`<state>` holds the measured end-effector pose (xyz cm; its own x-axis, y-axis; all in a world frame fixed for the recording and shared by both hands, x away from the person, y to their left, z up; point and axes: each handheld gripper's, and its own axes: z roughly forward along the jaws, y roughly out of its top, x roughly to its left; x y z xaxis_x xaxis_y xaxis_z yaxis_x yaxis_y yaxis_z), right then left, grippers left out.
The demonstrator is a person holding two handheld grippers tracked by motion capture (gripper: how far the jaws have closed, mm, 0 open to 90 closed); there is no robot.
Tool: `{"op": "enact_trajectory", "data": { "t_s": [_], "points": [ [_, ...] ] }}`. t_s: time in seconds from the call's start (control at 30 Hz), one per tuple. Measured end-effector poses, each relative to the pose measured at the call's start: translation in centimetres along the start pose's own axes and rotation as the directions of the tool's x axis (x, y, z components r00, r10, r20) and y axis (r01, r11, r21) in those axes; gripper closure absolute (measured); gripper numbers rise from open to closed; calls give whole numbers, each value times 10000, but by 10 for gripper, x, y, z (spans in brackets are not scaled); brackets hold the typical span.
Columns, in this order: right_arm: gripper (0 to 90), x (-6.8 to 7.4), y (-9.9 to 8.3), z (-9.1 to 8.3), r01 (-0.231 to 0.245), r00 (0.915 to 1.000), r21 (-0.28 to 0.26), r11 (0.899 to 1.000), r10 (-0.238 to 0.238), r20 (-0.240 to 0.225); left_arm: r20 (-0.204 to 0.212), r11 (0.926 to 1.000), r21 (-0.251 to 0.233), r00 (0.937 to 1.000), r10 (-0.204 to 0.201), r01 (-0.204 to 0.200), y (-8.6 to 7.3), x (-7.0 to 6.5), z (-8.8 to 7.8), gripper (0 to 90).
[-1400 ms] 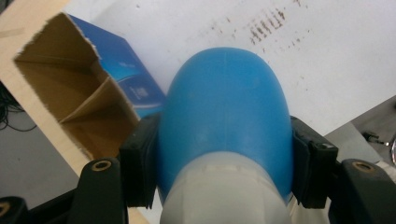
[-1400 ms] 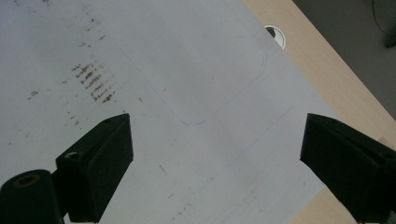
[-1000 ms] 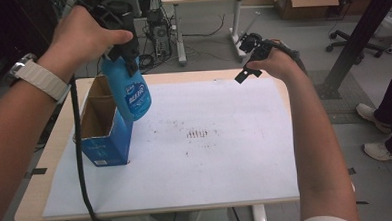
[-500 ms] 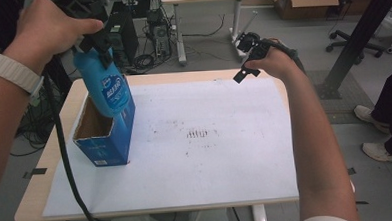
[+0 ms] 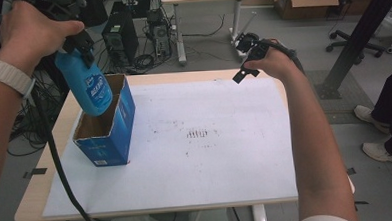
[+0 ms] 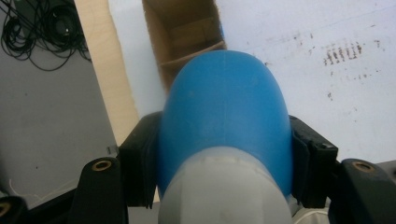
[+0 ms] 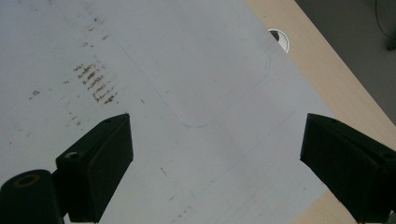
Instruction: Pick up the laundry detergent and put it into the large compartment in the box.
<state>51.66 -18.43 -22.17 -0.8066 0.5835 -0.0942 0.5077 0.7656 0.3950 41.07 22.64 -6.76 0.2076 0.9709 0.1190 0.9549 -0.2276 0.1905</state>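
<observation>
I can read nothing here: the white label on my blue bottle (image 5: 90, 87) and the print low on the blue box (image 5: 107, 129) by the worktop's left edge are too blurred.

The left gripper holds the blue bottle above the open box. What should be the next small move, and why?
Probably lower the blue bottle straight down into the open blue box. The left gripper is clamped on the bottle, whose bottom hangs tilted over the box opening, above its cardboard divider. Straightening it a little first may keep it off the box wall. The right gripper hangs open over the white sheet.
</observation>
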Motion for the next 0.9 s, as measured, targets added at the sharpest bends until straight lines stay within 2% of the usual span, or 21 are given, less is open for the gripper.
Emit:
{"op": "enact_trajectory", "data": {
  "t_s": [0.43,0.6,0.9],
  "points": [
    [92,1,0,0,37,10000,1,10000,-37,23,-108,9996,108,9996,-274,275,-2,11,31,377],
    [91,2,2,1,67,10000,-27,10000,-67,14,-219,9993,153,9992,-346,349,-2,12,52,377],
    [92,1,1,1,44,10000,-43,10000,-44,33,-24,9987,126,9988,-485,485,-5,15,82,377]
  ]
}}
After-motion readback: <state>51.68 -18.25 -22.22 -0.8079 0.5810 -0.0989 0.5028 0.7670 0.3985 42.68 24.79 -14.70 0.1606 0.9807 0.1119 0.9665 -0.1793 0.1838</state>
